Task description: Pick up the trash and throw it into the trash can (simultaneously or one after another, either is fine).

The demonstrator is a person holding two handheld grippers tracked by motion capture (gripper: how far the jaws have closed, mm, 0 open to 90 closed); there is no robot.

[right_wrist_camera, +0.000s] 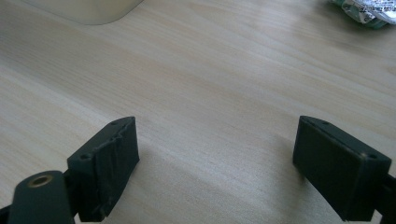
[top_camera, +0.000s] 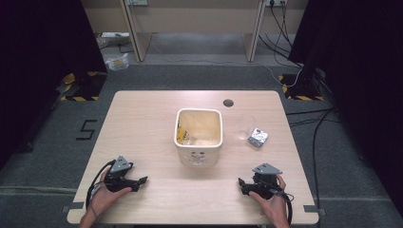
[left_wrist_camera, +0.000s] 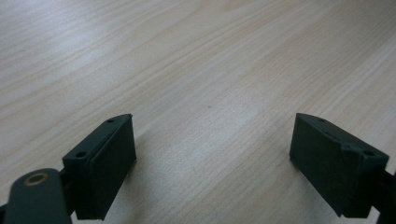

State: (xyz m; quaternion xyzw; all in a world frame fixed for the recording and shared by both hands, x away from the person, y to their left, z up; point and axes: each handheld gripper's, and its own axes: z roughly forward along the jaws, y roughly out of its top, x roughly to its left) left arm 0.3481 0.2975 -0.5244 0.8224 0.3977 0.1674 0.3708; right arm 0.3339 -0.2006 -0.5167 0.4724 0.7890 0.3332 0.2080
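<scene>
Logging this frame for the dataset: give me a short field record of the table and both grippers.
table: light wood, round hole near far edge
bin: cream, square, open-topped, mid-table, scraps inside
clear cup: right of bin
foil packet: crumpled, beside cup
left gripper: open, nothing held, near front left
right gripper: open, nothing held, near front right
</scene>
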